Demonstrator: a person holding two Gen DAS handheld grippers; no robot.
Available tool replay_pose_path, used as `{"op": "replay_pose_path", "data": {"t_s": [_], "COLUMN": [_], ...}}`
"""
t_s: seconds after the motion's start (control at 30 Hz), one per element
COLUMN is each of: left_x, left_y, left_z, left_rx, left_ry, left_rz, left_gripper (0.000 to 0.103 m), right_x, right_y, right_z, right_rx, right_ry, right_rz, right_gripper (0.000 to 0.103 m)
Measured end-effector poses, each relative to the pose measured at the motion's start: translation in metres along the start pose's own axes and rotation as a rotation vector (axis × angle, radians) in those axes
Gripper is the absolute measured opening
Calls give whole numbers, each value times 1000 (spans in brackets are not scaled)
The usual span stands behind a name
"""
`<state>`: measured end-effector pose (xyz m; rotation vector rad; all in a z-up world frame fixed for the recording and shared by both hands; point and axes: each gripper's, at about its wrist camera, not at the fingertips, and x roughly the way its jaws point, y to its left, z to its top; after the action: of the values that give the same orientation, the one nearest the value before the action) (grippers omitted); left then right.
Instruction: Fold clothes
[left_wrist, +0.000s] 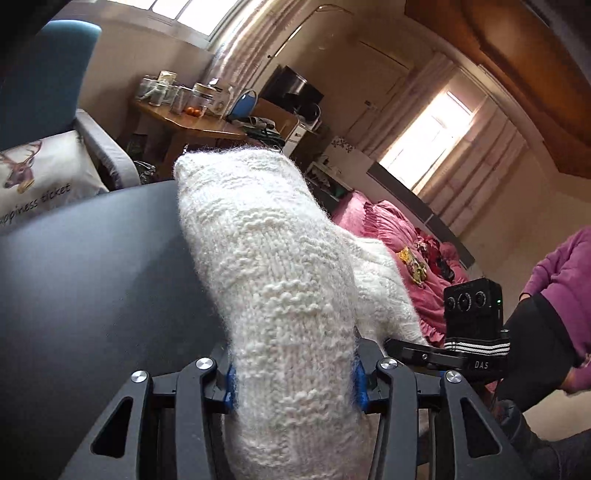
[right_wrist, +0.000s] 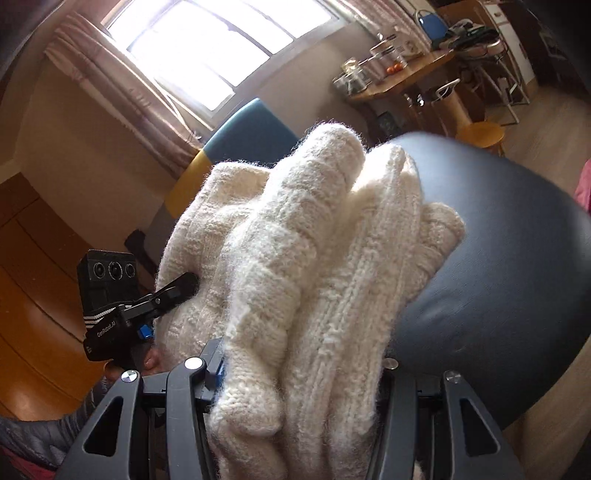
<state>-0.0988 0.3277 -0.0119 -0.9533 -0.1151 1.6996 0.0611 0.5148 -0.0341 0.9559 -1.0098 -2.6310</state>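
We have the white knitted sweater (right_wrist: 295, 258) bunched in thick rolls above the dark table (right_wrist: 498, 258), our left gripper (left_wrist: 293, 376) and right gripper (right_wrist: 295, 376) each pinching a wad of it; we judge the bulky knit could slip free and unroll

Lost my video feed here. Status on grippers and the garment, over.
Left hand-held gripper shut on white knit sweater. Right hand-held gripper shut on the bunched sweater. Garment partly on the dark table. Nothing in the way.
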Motion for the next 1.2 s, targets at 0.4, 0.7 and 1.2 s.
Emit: {"op": "replay_pose_path", "data": {"t_s": [0.4, 0.7, 1.2], "left_x": [142, 86, 86], "left_y": [48, 30, -19], "left_z": [3, 17, -2], "left_rx": [-130, -80, 37], "left_ry": [269, 112, 88], "left_rz": [133, 168, 203], "left_gripper": [78, 77, 75], "right_x": [5, -28, 12], "right_y": [-163, -146, -91], "right_z": [-16, 3, -24], "right_rx": [204, 101, -269], "right_ry": [-23, -28, 129], "right_rz": [-96, -209, -293], "right_gripper": [56, 61, 27]}}
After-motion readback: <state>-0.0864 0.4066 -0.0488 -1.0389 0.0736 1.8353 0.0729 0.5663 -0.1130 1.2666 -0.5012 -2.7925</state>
